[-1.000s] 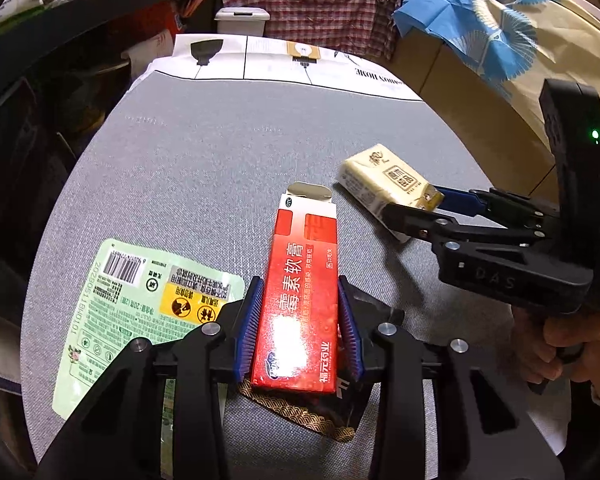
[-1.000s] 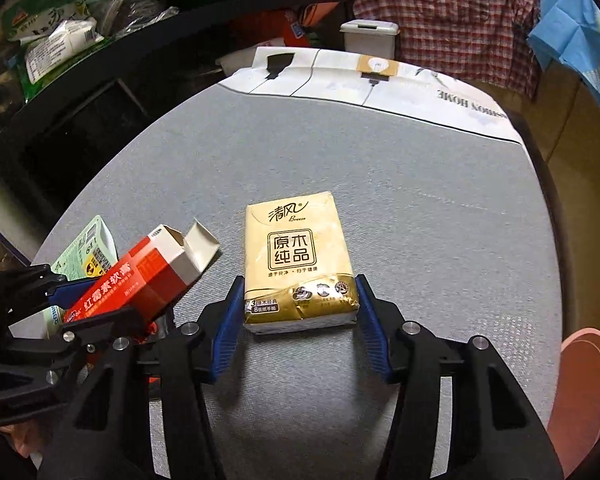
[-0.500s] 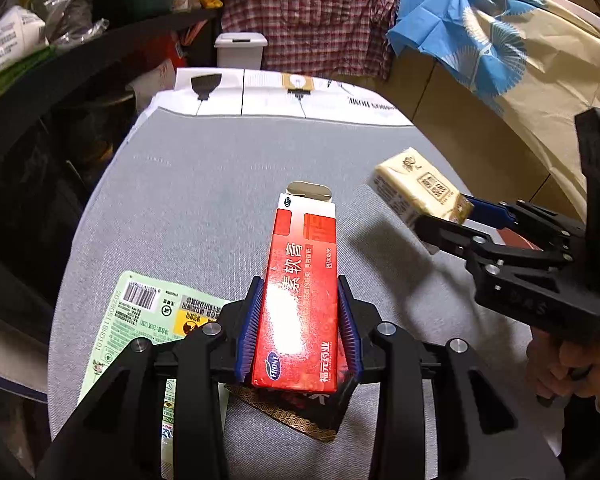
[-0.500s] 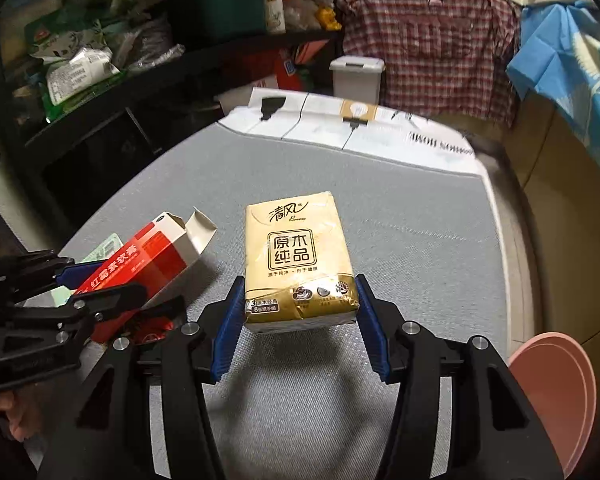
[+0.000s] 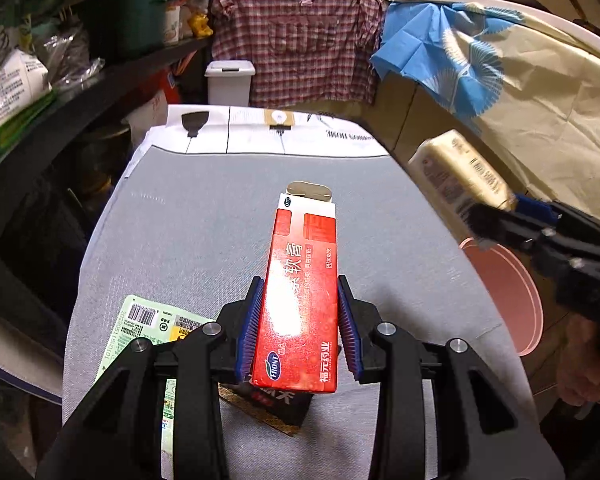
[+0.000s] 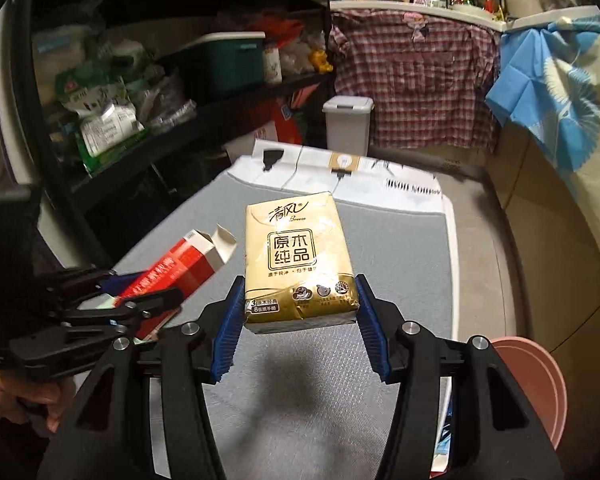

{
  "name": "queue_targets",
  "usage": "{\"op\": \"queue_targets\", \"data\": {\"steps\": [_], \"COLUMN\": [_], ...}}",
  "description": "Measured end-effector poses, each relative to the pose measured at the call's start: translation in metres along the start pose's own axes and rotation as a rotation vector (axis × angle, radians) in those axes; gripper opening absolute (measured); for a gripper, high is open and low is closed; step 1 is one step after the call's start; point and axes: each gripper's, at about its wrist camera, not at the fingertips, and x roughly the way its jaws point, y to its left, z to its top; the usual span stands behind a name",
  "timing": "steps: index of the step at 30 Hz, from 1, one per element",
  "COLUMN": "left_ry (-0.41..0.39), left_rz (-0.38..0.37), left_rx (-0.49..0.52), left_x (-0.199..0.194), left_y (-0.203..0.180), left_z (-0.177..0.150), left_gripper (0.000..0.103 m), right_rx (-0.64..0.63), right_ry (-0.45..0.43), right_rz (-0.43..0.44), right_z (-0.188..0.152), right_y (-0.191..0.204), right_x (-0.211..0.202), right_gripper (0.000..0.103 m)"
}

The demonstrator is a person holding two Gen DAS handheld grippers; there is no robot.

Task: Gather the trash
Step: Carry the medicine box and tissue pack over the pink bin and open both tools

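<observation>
Left gripper [image 5: 299,328] clamps red carton [image 5: 300,300], right gripper [image 6: 297,320] clamps tissue pack [image 6: 298,264]; each should keep firm squeeze over pink bin [image 6: 540,392]

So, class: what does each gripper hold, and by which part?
The left gripper clamps the red box by its long sides near the closed end; the right gripper clamps the tissue pack by its sides, near its bottom.

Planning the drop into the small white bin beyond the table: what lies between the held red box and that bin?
In the left wrist view, only bare grey table top and a white printed sheet lie between the red box and the white bin.
</observation>
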Motion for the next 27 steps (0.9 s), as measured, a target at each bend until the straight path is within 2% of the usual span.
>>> {"op": "queue_targets", "data": {"steps": [7, 12, 21, 24, 27], "left_ry": [-0.024, -0.048, -0.061, -0.065, -0.067], "left_rz": [-0.015, -0.014, -0.025, -0.038, -0.051], "left_rx": [0.007, 0.019, 0.04, 0.046, 0.055], "left_x": [-0.014, -0.023, -0.033, -0.034, -0.033], "left_y": [-0.012, -0.024, -0.048, -0.057, -0.067], "left_z": [0.004, 0.007, 0.013, 0.017, 0.019], "left_gripper": [0.035, 0.035, 0.035, 0.035, 0.035], "right_rx": [0.001, 0.037, 0.062, 0.113, 0.116], "right_ry": [-0.057, -0.084, -0.124, -0.113, -0.125], "right_rz": [-0.003, -0.035, -0.17, -0.163, -0.207], "right_z": [0.007, 0.0, -0.022, -0.029, -0.032], "right_y": [-0.005, -0.025, -0.07, -0.085, -0.093], "right_x": [-0.053, -0.083, -0.1, -0.101, -0.105], "right_gripper": [0.053, 0.053, 0.053, 0.053, 0.053]}}
